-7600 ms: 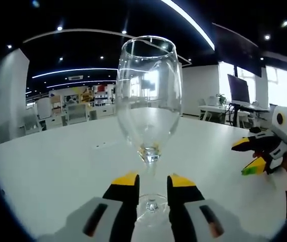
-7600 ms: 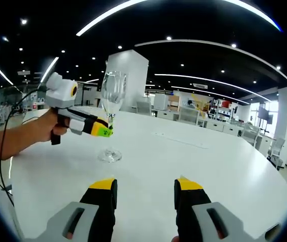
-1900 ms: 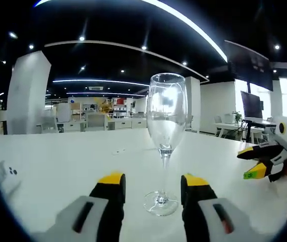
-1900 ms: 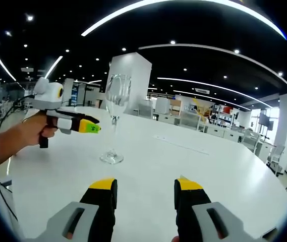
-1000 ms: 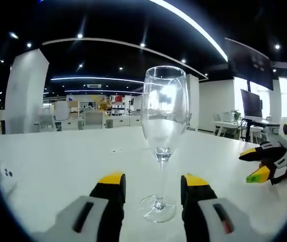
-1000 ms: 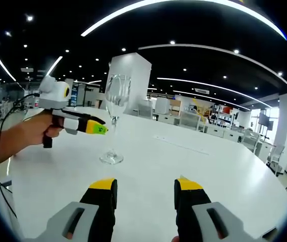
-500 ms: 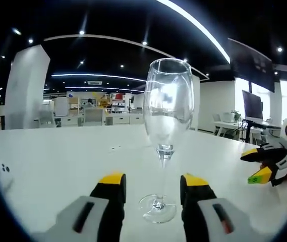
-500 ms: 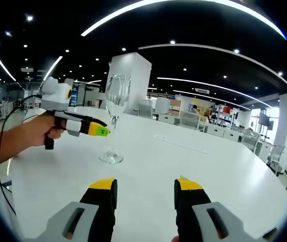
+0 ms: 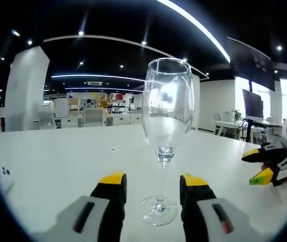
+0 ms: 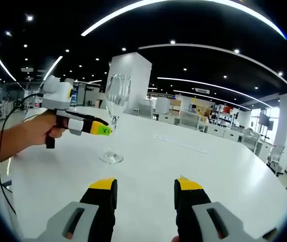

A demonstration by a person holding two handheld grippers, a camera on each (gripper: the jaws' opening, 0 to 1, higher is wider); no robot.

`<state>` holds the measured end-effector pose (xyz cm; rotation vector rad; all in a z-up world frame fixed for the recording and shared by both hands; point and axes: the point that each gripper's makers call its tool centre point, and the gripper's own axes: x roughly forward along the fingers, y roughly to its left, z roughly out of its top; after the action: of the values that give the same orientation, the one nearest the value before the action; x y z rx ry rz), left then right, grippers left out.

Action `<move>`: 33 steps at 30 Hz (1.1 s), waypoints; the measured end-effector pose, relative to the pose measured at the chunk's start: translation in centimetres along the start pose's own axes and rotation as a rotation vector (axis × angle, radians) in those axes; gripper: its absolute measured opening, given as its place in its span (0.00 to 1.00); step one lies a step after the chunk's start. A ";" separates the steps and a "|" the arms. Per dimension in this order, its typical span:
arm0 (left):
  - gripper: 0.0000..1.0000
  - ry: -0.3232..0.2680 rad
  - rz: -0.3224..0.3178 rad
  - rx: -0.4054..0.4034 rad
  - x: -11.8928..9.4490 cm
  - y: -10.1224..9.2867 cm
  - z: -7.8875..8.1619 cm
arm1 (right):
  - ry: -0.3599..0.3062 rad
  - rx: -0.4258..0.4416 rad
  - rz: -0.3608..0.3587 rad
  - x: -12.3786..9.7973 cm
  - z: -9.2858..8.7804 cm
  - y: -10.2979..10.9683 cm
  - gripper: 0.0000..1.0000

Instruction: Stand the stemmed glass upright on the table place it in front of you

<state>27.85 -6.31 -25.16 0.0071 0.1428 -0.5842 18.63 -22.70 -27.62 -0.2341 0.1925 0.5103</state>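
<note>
A clear stemmed glass [image 9: 166,113] stands upright on the white table [image 9: 57,166]. Its stem rises in the gap between the yellow-tipped jaws of my left gripper [image 9: 153,183], which is open and touches nothing. In the right gripper view the same glass [image 10: 116,93] stands at the left, its foot on the table [image 10: 219,166]. There the left gripper [image 10: 102,129] comes in level from the left, its tips just short of the stem. My right gripper [image 10: 146,187] hovers open over bare table, well off from the glass. It also shows as the right gripper [image 9: 260,165] at the far right.
A person's forearm [image 10: 12,141] with a trailing black cable holds the left gripper. A small white object [image 9: 1,175] lies at the table's left edge. Office desks, shelves and a monitor [image 9: 239,89] stand far behind the table.
The left gripper, close around the stem 7.6 s ago, had backed off and opened wider by 1.9 s ago. It has since crept forward to the stem. Glass and right gripper stay put.
</note>
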 end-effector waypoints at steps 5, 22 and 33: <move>0.42 0.003 -0.007 0.000 0.3 -0.2 0.1 | 0.001 0.000 0.000 0.0 0.0 0.0 0.48; 0.41 0.003 -0.002 -0.006 0.8 -0.2 0.2 | 0.000 -0.001 -0.002 0.0 0.0 0.0 0.48; 0.40 0.013 0.002 -0.004 1.2 -0.1 -0.2 | 0.000 -0.002 -0.003 -0.1 0.0 0.0 0.48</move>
<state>28.72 -7.03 -25.46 0.0077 0.1568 -0.5818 18.56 -22.70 -27.64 -0.2359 0.1918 0.5074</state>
